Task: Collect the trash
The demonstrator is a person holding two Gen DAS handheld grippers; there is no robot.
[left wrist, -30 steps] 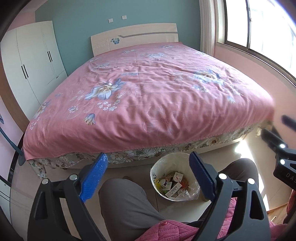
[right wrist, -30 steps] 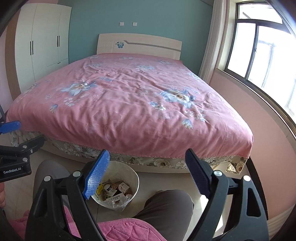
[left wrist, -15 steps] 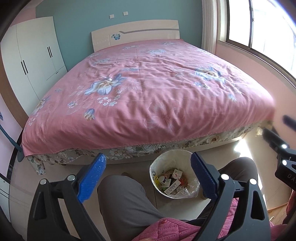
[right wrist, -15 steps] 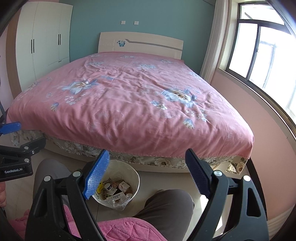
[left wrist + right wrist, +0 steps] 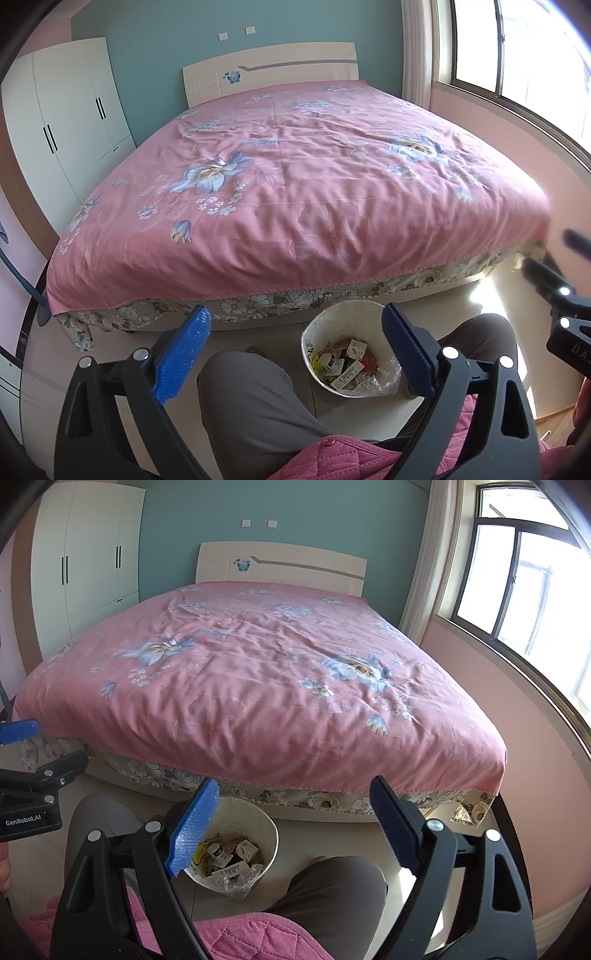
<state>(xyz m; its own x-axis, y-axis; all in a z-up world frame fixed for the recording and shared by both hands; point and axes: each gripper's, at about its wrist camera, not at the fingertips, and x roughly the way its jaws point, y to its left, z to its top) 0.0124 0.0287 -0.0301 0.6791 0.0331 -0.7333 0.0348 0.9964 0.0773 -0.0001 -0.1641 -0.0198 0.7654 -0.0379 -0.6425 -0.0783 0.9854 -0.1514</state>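
Note:
A white trash bin (image 5: pixel 325 317) lined with a clear bag stands on the floor at the foot of the bed, between my knees. It holds several small boxes and wrappers (image 5: pixel 349 360). It also shows in the right wrist view (image 5: pixel 266 821). My left gripper (image 5: pixel 295 350) is open and empty, held above my lap just short of the bin. My right gripper (image 5: pixel 293 825) is open and empty, above and right of the bin. Each gripper shows at the edge of the other's view.
A large bed with a pink floral cover (image 5: pixel 314 177) fills the room ahead. A white wardrobe (image 5: pixel 62 122) stands at the left, a window (image 5: pixel 524 590) at the right. My knees (image 5: pixel 251 398) sit on either side of the bin.
Both grippers have shifted slightly, and the bed looks a little lower and nearer in the views. Both stay open and empty.

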